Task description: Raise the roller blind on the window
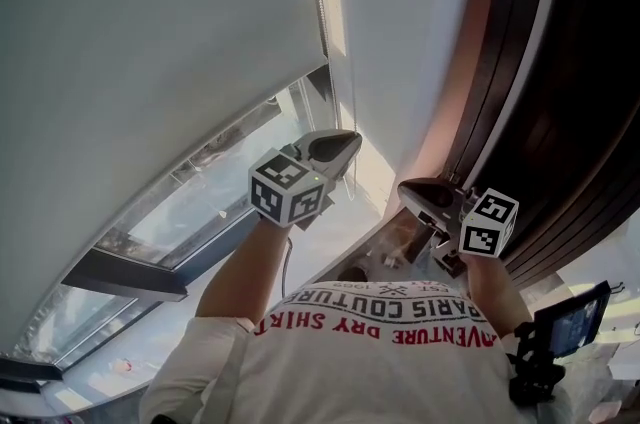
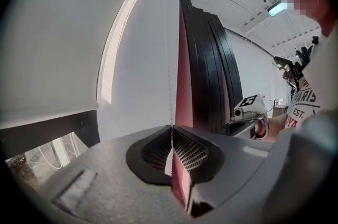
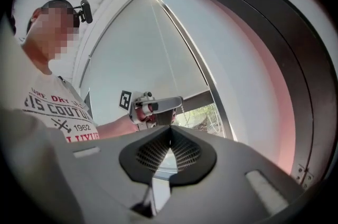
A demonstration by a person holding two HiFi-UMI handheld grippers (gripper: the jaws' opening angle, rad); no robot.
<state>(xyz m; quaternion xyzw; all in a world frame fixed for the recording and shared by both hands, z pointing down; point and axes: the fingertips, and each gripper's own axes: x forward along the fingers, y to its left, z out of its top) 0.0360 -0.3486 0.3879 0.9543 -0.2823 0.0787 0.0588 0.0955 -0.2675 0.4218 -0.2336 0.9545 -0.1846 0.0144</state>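
Blind chain (image 2: 170, 59) hangs vertical, clamped by left tool (image 2: 171, 129).

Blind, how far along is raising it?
Done: little so far. The blind covers most of the pane, and only a strip of glass shows below its bottom edge. In hand: the left gripper is clamped on the chain. The right gripper is shut, empty and off the chain. Left: pulling the chain until the blind clears the glass.

Top of your roller blind (image 1: 150, 32) cut off by the head view's edge, bead chain (image 1: 318, 2) beside the blind hidden where your left gripper (image 1: 350, 140) crosses it, scene through the window (image 1: 200, 202) beneath the blind blurred.
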